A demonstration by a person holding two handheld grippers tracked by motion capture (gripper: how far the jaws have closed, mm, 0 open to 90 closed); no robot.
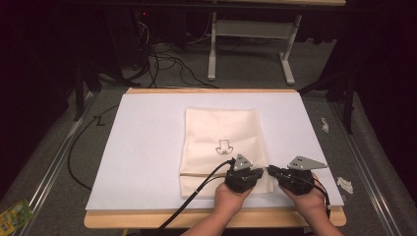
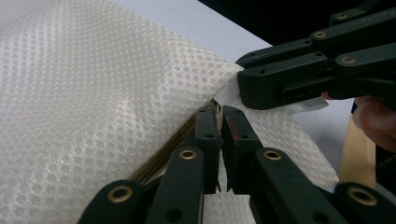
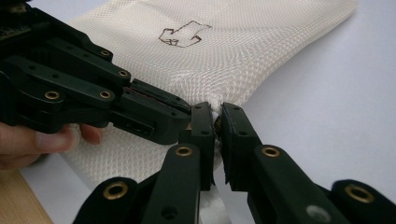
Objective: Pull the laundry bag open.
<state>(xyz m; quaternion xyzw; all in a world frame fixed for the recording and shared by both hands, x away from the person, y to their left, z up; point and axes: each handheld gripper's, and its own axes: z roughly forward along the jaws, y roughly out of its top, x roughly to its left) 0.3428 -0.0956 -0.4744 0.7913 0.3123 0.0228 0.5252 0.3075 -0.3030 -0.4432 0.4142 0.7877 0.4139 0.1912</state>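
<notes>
1. Left gripper (image 2: 220,116): black jaws pinched together on the near edge of the cream mesh fabric bag (image 2: 102,93); a thin sliver of the fabric's edge sits between the pads. In the high view this gripper (image 1: 244,178) lies over the bag's near right part, hand behind it.
2. Right gripper (image 3: 215,122): black jaws likewise clamped on the bag (image 3: 224,51), at its near right corner, with a fold of mesh bunched between the pads. In the high view it (image 1: 275,173) points left toward the bag's corner.
3. The two grippers are just beside each other; each shows close by in the other's gripper view, almost touching at the tips.
4. The bag (image 1: 221,142) lies flat, roughly central on the white rectangular sheet (image 1: 147,147), slightly nearer the person's edge. A small dark line drawing (image 1: 224,146) is printed at its middle. A brownish strip crosses it near the front edge.
5. The sheet rests on a light wooden board (image 1: 113,220), whose edges show at front and back.
6. Black cables (image 1: 196,194) trail from the left gripper toward the near left.
</notes>
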